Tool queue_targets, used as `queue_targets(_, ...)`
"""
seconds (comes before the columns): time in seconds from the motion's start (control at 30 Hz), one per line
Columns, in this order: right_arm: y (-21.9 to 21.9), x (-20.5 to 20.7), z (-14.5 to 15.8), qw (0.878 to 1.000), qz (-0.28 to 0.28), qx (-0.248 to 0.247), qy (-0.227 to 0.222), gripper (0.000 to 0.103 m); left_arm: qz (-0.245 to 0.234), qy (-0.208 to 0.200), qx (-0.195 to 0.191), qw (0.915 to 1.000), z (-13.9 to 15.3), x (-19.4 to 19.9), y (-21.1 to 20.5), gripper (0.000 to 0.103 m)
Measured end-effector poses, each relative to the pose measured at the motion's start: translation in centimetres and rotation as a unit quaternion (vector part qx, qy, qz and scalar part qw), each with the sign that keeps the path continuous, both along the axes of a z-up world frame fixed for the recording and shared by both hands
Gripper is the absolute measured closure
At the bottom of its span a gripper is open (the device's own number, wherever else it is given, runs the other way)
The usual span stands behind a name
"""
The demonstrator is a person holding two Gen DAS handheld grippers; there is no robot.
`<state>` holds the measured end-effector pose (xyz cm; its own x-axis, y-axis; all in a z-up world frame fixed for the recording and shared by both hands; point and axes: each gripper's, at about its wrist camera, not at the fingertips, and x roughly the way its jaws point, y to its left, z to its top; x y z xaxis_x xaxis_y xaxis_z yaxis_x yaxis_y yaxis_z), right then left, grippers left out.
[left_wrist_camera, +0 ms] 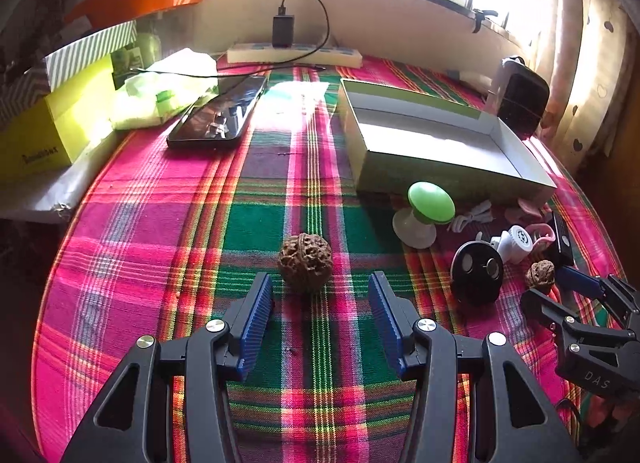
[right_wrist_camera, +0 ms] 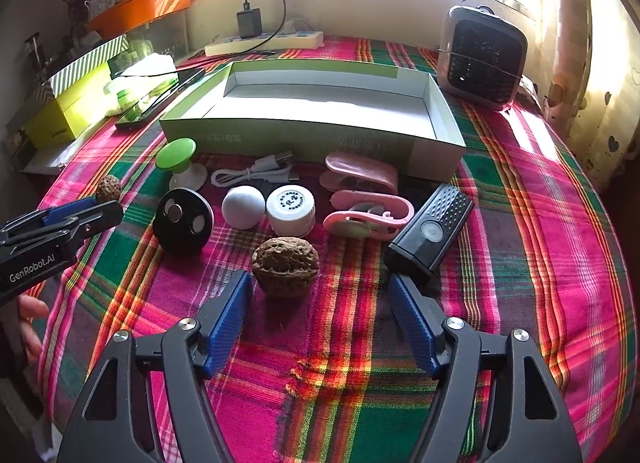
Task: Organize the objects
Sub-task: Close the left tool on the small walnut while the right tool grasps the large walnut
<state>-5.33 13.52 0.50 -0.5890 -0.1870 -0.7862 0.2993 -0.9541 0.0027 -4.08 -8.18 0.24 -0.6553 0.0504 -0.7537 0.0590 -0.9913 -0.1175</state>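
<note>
My left gripper [left_wrist_camera: 320,283] is open over the plaid cloth, and a round carved walnut [left_wrist_camera: 306,263] lies just ahead of its blue pads. My right gripper [right_wrist_camera: 320,279] is open too. A wider walnut [right_wrist_camera: 286,267] sits between its fingertips, close to the left pad and well apart from the right one. Beyond it lie a black disc [right_wrist_camera: 183,221], a white ball [right_wrist_camera: 243,207], a white cap [right_wrist_camera: 291,210], pink clips [right_wrist_camera: 368,215] and a black torch-like device [right_wrist_camera: 432,229]. The open green box [right_wrist_camera: 312,135] stands behind them.
A green-topped stand [right_wrist_camera: 176,153] and a white cable [right_wrist_camera: 256,173] lie before the box. A small heater [right_wrist_camera: 482,59] stands at the back right, a phone [left_wrist_camera: 218,115] and a power strip [left_wrist_camera: 294,54] at the back, yellow boxes [left_wrist_camera: 48,131] at the left.
</note>
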Motion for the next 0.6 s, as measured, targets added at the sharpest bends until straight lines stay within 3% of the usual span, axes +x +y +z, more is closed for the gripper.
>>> queue_targets(0.2,-0.1,-0.4,0.1,1.000,0.000,0.003,0.000,0.043,0.011,-0.005,0.002,0.9999,0.0,-0.8,-0.7,0.055)
queue_targets(0.33,-0.1,-0.4,0.2,1.000,0.003,0.001,0.002,0.056,0.014,-0.010,-0.003,0.9999,0.1,-1.1,-0.8,0.055)
queue_targets(0.6,0.0,-0.4,0.2,1.000,0.002,0.002,0.004,0.063,0.014,-0.011,0.007,0.9998,0.2,-1.2,-1.0,0.073)
